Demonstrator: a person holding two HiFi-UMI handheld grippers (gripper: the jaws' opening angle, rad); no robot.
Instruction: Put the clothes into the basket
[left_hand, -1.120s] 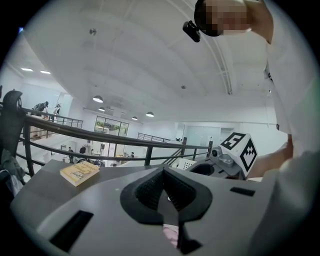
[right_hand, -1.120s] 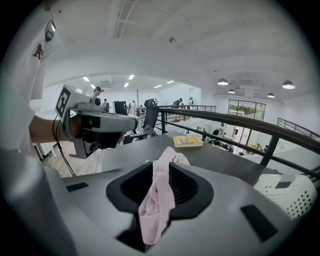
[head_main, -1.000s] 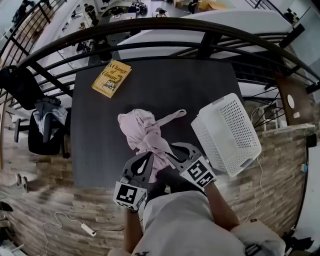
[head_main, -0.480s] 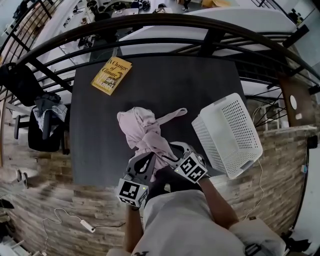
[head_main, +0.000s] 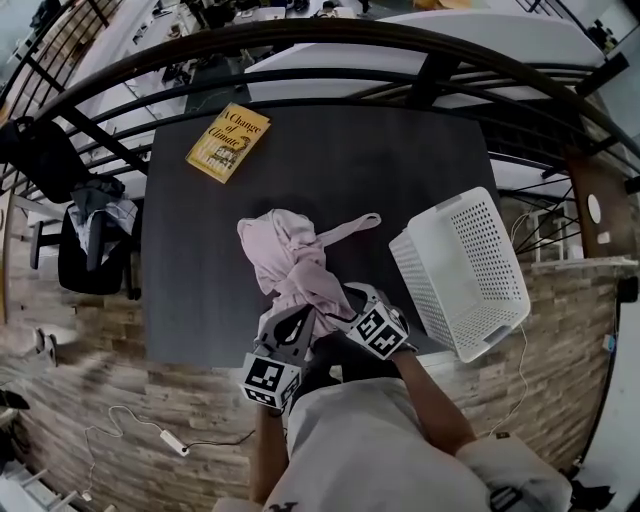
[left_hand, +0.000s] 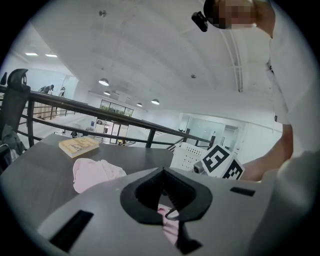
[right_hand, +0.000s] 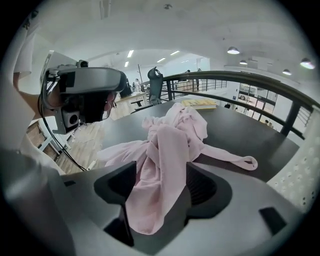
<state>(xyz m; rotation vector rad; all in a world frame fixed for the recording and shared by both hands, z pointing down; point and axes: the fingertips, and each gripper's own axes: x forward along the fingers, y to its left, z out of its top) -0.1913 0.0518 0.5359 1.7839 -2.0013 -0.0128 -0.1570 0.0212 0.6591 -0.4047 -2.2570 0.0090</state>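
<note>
A crumpled pink garment (head_main: 288, 258) lies mid-table on the dark table (head_main: 400, 170), with a sleeve trailing right. Its near end hangs towards the table's front edge, where both grippers meet it. My left gripper (head_main: 290, 325) is shut, with a fold of the pink garment (left_hand: 170, 226) pinched at its tips. My right gripper (head_main: 350, 305) sits just to its right; its jaws are opening. The pink garment (right_hand: 165, 150) drapes loosely between the wide jaws of the right gripper (right_hand: 160, 196), and the pads do not press on it. The white perforated basket (head_main: 462, 268) stands tilted at the table's right edge.
A yellow book (head_main: 228, 141) lies at the table's far left corner. A dark curved railing (head_main: 330, 45) runs behind the table. An office chair with clothes on it (head_main: 92, 235) stands left of the table. A cable (head_main: 175, 445) lies on the wooden floor.
My right gripper has shifted a little to the left, closer to the left gripper. The pink garment and the basket lie about where they were.
</note>
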